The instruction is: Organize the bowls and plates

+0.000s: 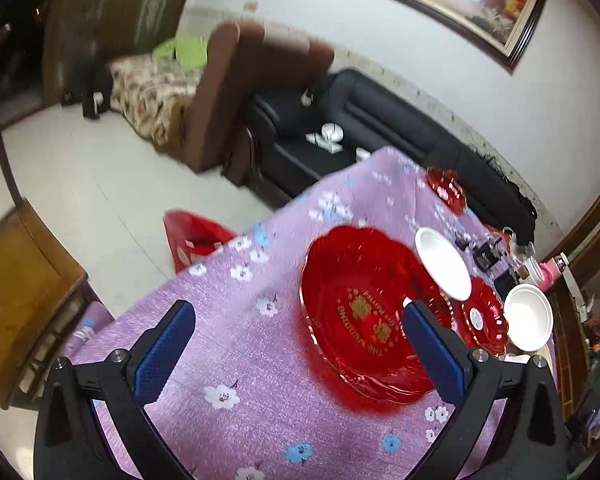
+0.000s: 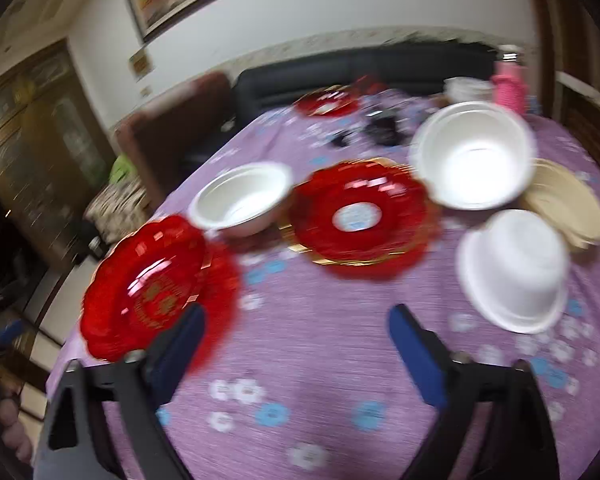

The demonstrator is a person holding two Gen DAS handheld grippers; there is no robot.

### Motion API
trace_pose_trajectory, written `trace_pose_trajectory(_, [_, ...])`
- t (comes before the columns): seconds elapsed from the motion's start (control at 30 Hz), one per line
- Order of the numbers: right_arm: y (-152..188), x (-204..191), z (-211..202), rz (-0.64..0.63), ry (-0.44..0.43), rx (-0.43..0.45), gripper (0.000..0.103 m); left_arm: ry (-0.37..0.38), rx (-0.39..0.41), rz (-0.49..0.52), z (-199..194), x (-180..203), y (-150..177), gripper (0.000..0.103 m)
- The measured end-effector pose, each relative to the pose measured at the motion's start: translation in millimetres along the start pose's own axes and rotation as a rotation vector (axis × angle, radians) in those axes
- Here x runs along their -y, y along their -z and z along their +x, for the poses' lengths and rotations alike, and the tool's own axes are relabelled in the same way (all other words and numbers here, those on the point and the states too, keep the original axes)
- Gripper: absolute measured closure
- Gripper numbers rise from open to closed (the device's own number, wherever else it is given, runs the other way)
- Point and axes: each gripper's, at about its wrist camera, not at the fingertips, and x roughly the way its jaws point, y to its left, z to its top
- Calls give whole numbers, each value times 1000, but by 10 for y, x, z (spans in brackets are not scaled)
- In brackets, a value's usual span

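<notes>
- Both tongs stand wide open and empty: the left tongs (image 1: 300, 332) hover over the large red plate (image 1: 364, 312), the right tongs (image 2: 296, 336) above bare purple cloth on the bench (image 2: 324, 360).
- Scattered dishes: the large red plate near the bench's left edge, a smaller red plate (image 2: 360, 216) mid-bench, three white bowls (image 2: 242, 200) around it, one overturned (image 2: 514, 270), and a beige plate (image 2: 568, 204) far right.
- Red plates look like thin, glossy, stiff plastic: light, probably slippery; pinch the scalloped rim.
- Bowls seem light; grip one wall at the lip.
</notes>
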Motion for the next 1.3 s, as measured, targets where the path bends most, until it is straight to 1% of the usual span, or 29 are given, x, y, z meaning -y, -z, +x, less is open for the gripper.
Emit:
trace_pose_trajectory(0.07, [-32,-165,143,-7,-34,-40,23,-3,8,23,75,-11,-11,0])
trace_pose_trajectory(0.13, [-97,-259,331,5,-63,-73,24,5,55,61,78,7,-12,0])
trace_pose_trajectory(0.2, [-115,-338,456,15,-74,-85,24,13,117,109,42,47,-5,0])
trace_pose_trajectory(0.3, [-158,-432,625,25,-99,-98,24,-8,208,167,15,111,-47,0])
trace_pose_trajectory(0.33, [-171,-480,682,19,-97,-99,24,-10,221,176,20,122,-70,0])
trace_pose_trajectory(0.43, [-212,-588,846,-15,-77,-110,24,-9,174,164,196,133,-216,0])
trace_pose_trajectory(0.53, [-229,-652,975,-5,-89,-124,24,15,94,118,506,129,-356,0])
trace_pose_trajectory(0.6, [-218,-673,1057,-1,-86,-120,24,39,26,87,757,154,-415,0])
trace_pose_trajectory(0.67, [-202,-676,1118,-8,-76,-115,24,58,-44,68,998,192,-424,0])
trace_pose_trajectory(0.7, [-190,-670,1139,-8,-73,-112,24,65,-66,67,1076,207,-419,0])
trace_pose_trajectory(0.73, [-175,-659,1153,-10,-78,-110,24,73,-85,70,1170,233,-413,4])
trace_pose_trajectory(0.77, [-168,-649,1167,-10,-84,-112,24,76,-88,80,1227,254,-390,15])
trace_pose_trajectory(0.8, [-164,-641,1177,-10,-92,-114,24,71,-91,94,1271,277,-373,23])
trace_pose_trajectory(0.87, [-163,-621,1211,-8,-102,-118,28,68,-118,120,1387,324,-325,53])
trace_pose_trajectory(0.9, [-160,-614,1231,-7,-109,-124,37,75,-132,119,1419,323,-310,54])
trace_pose_trajectory(0.93, [-159,-605,1263,-7,-119,-134,44,80,-138,117,1439,316,-309,59])
trace_pose_trajectory(0.97, [-161,-598,1287,-8,-123,-136,50,87,-140,118,1445,311,-306,60])
trace_pose_trajectory(1.03, [-168,-613,1302,-22,-137,-137,77,99,-135,121,1444,322,-309,60])
trace_pose_trajectory(1.1, [-144,-632,1327,-20,-157,-151,83,102,-131,128,1427,331,-293,60])
trace_pose_trajectory(1.13, [-140,-645,1321,-27,-154,-148,89,102,-126,135,1419,340,-287,61])
trace_pose_trajectory(1.2, [-132,-665,1299,-36,-151,-147,89,93,-115,147,1391,347,-272,65])
trace_pose_trajectory(1.27, [-113,-680,1264,-42,-148,-141,89,86,-100,151,1362,331,-273,75])
trace_pose_trajectory(1.3, [-108,-684,1247,-45,-148,-138,89,85,-91,145,1342,314,-280,77])
